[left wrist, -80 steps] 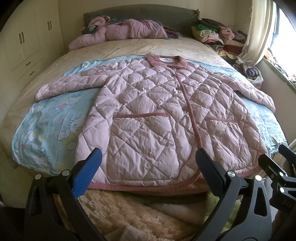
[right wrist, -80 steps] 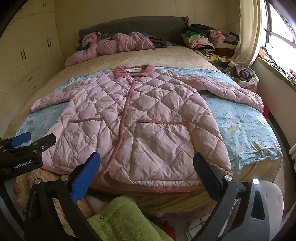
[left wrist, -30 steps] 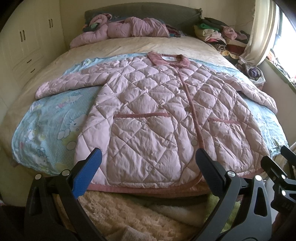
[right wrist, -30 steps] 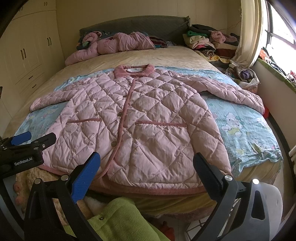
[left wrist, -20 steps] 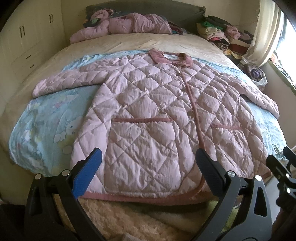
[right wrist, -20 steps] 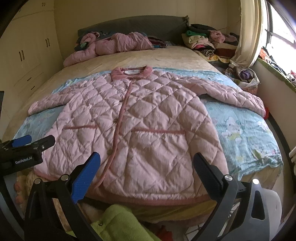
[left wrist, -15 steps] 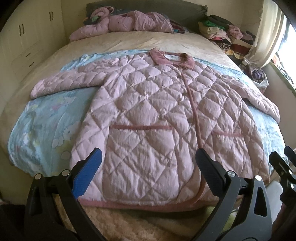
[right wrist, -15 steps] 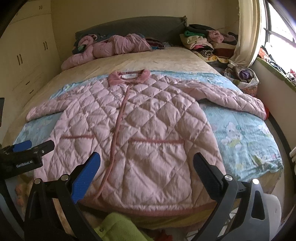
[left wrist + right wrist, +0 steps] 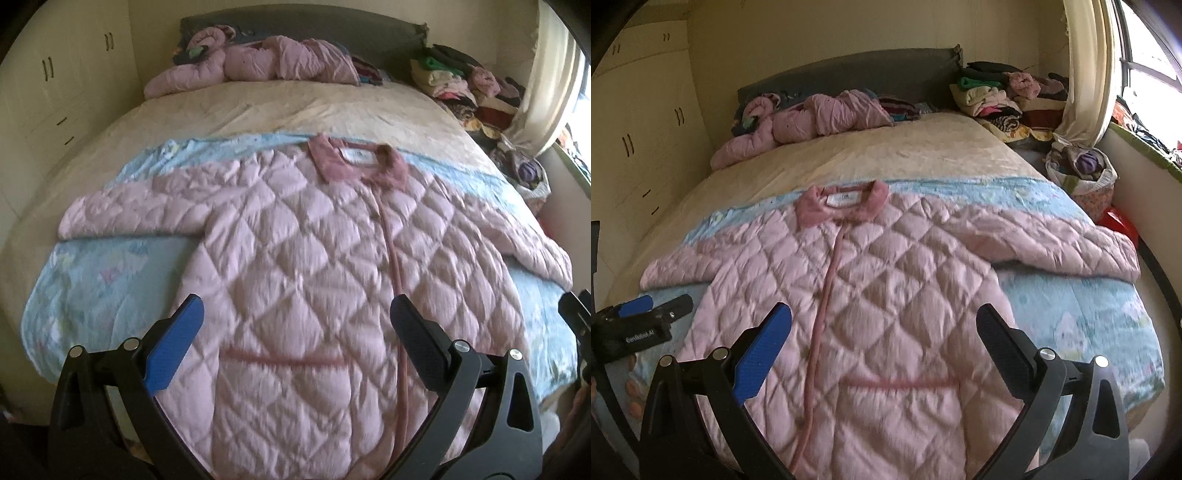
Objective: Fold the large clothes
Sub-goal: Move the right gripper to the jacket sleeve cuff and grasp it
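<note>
A pink quilted jacket [image 9: 314, 258] lies flat and face up on a light blue cartoon blanket [image 9: 110, 280] on the bed, collar at the far end, both sleeves spread out sideways. It also shows in the right wrist view [image 9: 886, 295]. My left gripper [image 9: 295, 321] is open and empty, above the jacket's lower left half. My right gripper [image 9: 882, 325] is open and empty, above the lower right half. The left gripper also shows at the left edge of the right wrist view [image 9: 646, 314].
Another pink jacket [image 9: 258, 62] lies crumpled by the dark headboard [image 9: 849, 74]. Folded clothes [image 9: 997, 96] are piled at the far right. A bag of clothes [image 9: 1082, 166] stands by the curtain. Cream wardrobes [image 9: 44, 81] line the left wall.
Both grippers have moved forward over the bed, from beyond the hem to above the jacket's lower body. The jacket has not moved. Both stay open.
</note>
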The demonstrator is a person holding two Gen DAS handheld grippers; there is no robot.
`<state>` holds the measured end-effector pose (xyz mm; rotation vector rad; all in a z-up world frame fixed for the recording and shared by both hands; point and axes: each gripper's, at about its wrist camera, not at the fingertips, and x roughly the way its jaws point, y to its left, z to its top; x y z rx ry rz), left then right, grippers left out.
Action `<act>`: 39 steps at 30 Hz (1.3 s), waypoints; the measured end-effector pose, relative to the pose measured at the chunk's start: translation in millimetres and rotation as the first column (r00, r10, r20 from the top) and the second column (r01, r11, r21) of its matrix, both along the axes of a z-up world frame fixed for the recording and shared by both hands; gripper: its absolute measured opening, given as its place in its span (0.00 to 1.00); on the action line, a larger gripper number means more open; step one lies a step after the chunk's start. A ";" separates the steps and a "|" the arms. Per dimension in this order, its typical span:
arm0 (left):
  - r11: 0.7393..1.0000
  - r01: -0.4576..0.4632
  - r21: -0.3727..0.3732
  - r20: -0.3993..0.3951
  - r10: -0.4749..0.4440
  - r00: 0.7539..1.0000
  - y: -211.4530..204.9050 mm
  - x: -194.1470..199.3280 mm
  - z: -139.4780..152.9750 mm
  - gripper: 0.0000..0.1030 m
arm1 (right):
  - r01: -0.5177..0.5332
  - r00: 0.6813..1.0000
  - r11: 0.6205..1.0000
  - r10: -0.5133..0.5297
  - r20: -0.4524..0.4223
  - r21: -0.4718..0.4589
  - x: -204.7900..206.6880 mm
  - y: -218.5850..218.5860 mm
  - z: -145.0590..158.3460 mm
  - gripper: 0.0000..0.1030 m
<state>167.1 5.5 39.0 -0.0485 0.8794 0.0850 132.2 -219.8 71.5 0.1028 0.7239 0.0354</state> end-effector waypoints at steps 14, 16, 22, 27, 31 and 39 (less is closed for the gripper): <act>0.995 0.082 0.054 0.078 -0.086 0.993 -73.1 102.0 49.0 0.92 | 0.115 0.993 0.993 -0.115 -0.002 0.019 73.6 -72.3 7.1 0.96; 0.992 0.108 0.060 0.082 -0.112 0.990 -87.9 115.0 53.6 0.92 | 0.142 0.990 0.989 -0.142 -0.009 0.028 79.9 -84.6 7.2 0.96; 0.987 0.149 0.057 0.081 -0.153 0.985 -115.4 148.4 63.3 0.92 | 0.232 0.973 0.972 -0.231 -0.024 0.042 100.4 -126.0 3.6 0.96; 0.985 0.168 0.037 0.091 -0.170 0.981 -129.7 167.0 63.4 0.92 | 0.344 0.939 0.937 -0.342 -0.045 0.061 113.8 -172.3 -4.3 0.96; 0.985 0.169 0.026 0.100 -0.171 0.980 -140.5 177.5 52.7 0.92 | 0.412 0.910 0.907 -0.405 -0.091 0.088 125.5 -212.0 -18.0 0.96; 0.975 0.212 0.069 -0.005 -0.213 0.977 -168.8 187.3 -8.5 0.92 | 0.562 0.818 0.817 -0.527 -0.231 0.126 143.0 -283.9 -74.1 0.96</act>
